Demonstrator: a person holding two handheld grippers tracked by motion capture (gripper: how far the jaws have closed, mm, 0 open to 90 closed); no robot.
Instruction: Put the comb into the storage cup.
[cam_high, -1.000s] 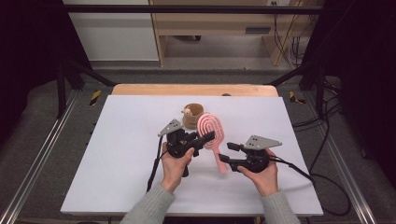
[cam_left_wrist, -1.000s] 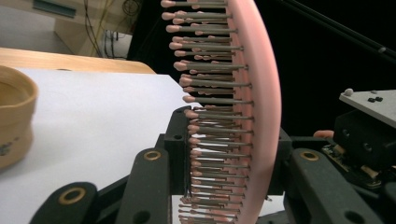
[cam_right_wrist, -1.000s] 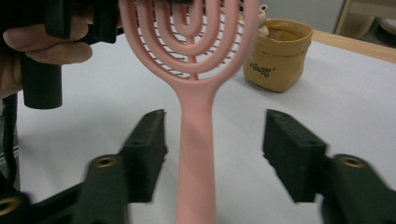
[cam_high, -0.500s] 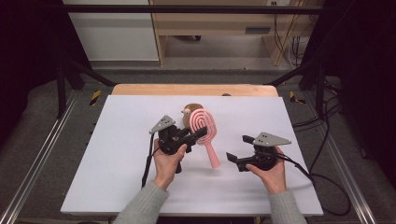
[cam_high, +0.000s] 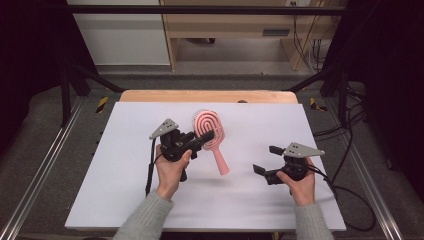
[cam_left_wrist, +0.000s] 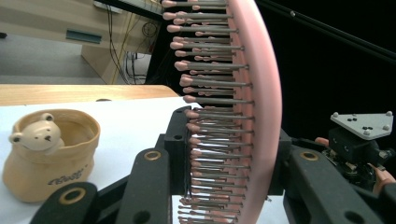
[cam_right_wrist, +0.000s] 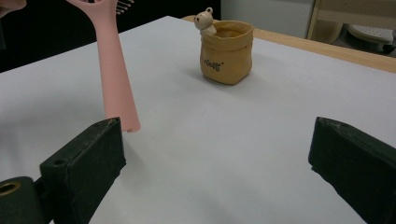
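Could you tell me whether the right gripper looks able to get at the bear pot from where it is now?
Probably yes: the right gripper is open, and bare white table lies between it and the bear pot; the pink brush hangs off to one side.

Grey knitted sleeves cover both forearms. The black left gripper (cam_high: 204, 137) and black right gripper (cam_high: 266, 160) each carry a grey three-cornered plate, dotted with small screws, and trail a black cable; brass-ringed holes mark the blocky fingers (cam_right_wrist: 88, 158).
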